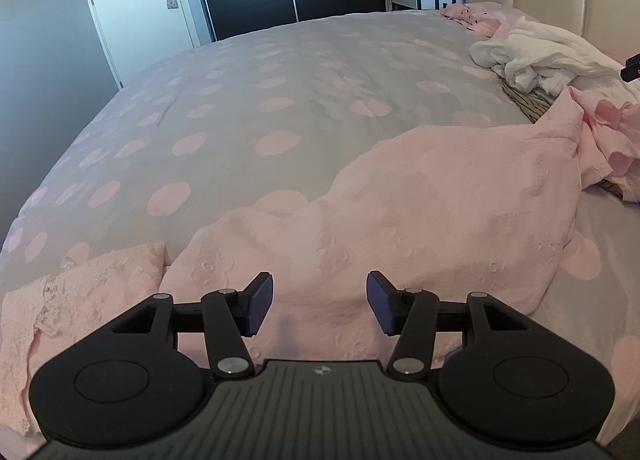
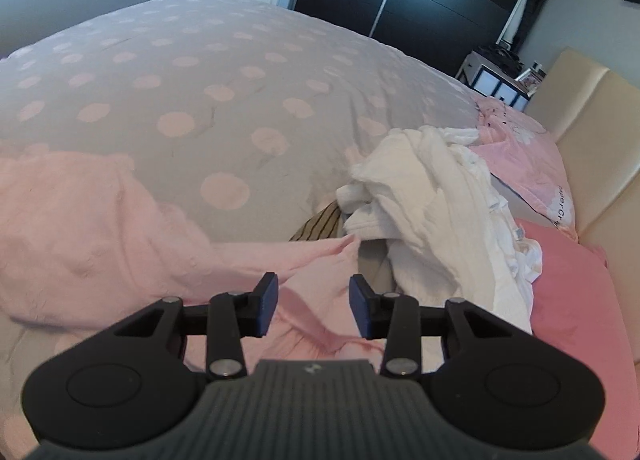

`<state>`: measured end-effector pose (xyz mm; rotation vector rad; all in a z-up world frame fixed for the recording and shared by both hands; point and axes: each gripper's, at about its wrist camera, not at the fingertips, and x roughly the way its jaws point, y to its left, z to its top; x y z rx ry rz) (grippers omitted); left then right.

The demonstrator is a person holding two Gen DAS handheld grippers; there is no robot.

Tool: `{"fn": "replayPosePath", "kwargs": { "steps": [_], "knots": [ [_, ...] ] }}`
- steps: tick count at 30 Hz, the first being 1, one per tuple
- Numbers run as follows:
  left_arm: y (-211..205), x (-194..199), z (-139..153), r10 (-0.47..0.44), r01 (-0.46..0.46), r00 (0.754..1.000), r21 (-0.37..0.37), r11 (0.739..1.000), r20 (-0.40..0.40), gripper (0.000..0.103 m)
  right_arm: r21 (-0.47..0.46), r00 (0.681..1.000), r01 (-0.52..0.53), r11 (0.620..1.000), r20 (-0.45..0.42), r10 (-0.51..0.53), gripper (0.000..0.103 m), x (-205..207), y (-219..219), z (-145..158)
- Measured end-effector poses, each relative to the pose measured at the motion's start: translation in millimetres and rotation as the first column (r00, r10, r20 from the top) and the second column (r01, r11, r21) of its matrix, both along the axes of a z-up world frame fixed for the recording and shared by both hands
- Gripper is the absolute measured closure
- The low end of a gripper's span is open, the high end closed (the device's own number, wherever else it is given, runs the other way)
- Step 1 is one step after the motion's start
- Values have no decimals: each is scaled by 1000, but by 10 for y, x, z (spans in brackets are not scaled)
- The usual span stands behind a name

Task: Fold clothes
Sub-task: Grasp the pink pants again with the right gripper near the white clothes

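Left tongs (image 1: 320, 302): hanging spread, gripping nothing, pink garment (image 1: 420, 212) lying directly beneath and ahead on the bed (image 1: 240, 100). Right tongs (image 2: 313, 306): hanging spread over pink fabric; white clothes pile (image 2: 432, 200) sitting ahead-right.

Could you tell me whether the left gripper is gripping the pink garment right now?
Apart. In the left wrist view, the left gripper stands open over the pink garment, with smooth cloth showing in the wide gap and no fabric pinched between the pads.
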<state>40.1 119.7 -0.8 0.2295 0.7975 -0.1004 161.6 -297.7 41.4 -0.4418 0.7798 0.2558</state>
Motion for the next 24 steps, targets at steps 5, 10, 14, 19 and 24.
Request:
{"fn": "replayPosePath", "kwargs": {
  "steps": [5,10,14,19,24],
  "knots": [
    [130,-80,54,-20,19,1000,53,998,9,49,7,998,-47,999,-51,47,61,-238,34,-235],
    [207,-65,6,-22,21,1000,51,998,5,45,-19,985,-105,994,-138,101,41,-300,145,-547],
    [250,6,-54,13,-13,1000,23,1000,9,45,-84,980,-107,991,-176,91,40,-133,225,-817],
    [275,72,-84,29,-29,999,15,999,14,45,-109,980,-51,993,-197,29,99,70,204,-910],
    [336,103,-102,54,-54,998,2,999,9,45,-114,994,9,993,-107,-21,100,33,41,-513]
  ]
}}
